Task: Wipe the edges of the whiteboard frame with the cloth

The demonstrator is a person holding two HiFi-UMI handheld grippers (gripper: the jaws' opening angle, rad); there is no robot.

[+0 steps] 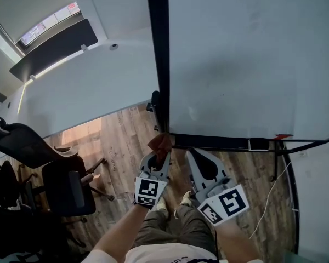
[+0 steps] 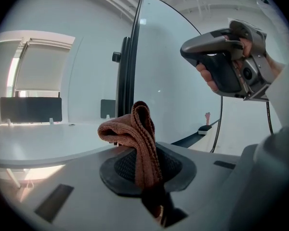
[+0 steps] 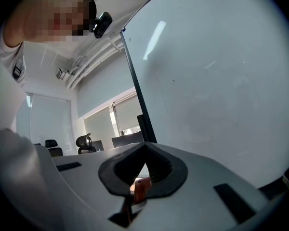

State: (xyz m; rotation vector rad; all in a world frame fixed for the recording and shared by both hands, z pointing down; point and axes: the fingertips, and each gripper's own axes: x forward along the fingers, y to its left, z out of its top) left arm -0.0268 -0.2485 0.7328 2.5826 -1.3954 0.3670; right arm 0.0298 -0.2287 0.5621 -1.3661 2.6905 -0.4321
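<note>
1. The cloth [image 2: 137,138] is a rust-brown ribbed knit. It is folded into a soft loop that bulges out past the jaw tips, and in the head view it sits right at the lower left corner of the whiteboard frame [image 1: 158,48]. Whether it touches the frame cannot be told.
2. The left gripper [image 1: 160,156] is clamped on the cloth. Its dark, ridged oval pads press the fold between them, just below that corner.
3. The right gripper [image 1: 200,160] hangs just beside the left one, to the right of the corner and under the frame's bottom rail [image 1: 208,142]. Its jaws meet at the tips, and their hollow black pads leave a small triangular gap behind. It grips nothing.
4. The frame is a thin black bar that runs straight up from the corner. The rail is flat and black and runs rightward from it.
5. The whiteboard surface [image 1: 252,59] is smooth, pale and slightly smudged, and it fills the area above and right of the corner.
6. A small pale block [image 1: 259,144] lies on the rail, well right of the corner.
7. Wood-grain plank floor [image 1: 120,141] lies below and left of the corner.
8. A long white table [image 1: 82,86] with a rounded edge stands left of the frame.
9. Black office chairs [image 1: 66,185] are further left and lower.
</note>
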